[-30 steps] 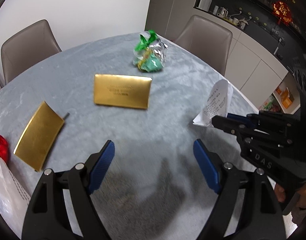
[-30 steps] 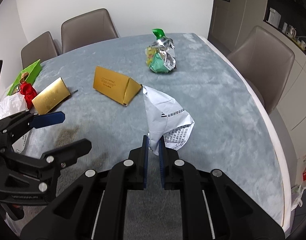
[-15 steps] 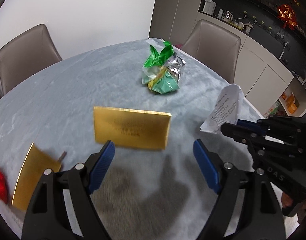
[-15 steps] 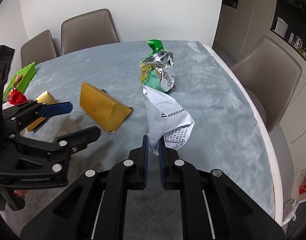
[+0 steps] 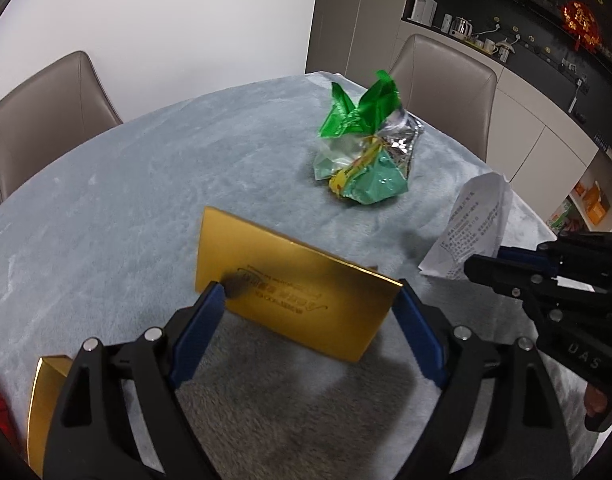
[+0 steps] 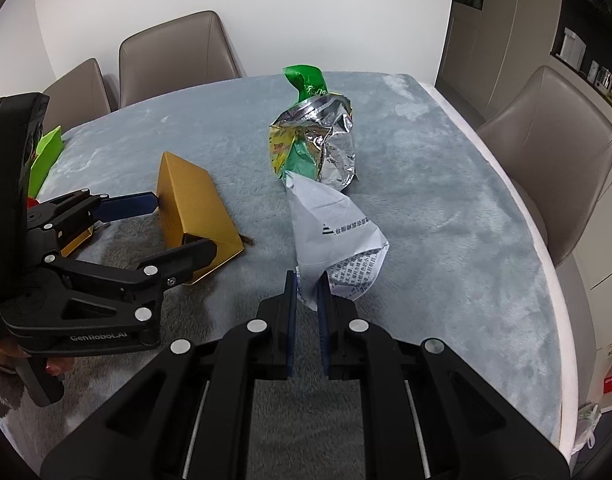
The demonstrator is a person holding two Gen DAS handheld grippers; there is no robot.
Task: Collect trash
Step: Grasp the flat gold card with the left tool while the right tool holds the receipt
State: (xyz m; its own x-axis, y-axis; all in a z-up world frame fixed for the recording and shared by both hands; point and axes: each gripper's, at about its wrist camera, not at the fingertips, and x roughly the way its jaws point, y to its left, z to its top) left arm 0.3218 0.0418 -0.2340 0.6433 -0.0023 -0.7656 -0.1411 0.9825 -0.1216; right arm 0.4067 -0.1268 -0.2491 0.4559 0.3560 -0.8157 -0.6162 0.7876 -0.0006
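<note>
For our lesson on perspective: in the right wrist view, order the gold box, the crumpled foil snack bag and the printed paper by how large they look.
1. Crumpled foil snack bag, green top included.
2. and 3. Gold box and printed paper: too alike to rank.
The paper, pinched in the right gripper, sits nearest the camera, which inflates it.

the left wrist view looks forward and down along its own fingers from low over the tabletop [image 5: 106, 184], close to the gold box [image 5: 294, 284], facing the kitchen cabinets. the right wrist view sits beside it on the right, looking the same way toward the chairs. both share the gold box [image 6: 194, 208], the foil snack bag [image 5: 366, 160] [image 6: 318, 148], the printed paper [image 5: 474, 224] [image 6: 338, 236], and each other's hand-held gripper.
</note>
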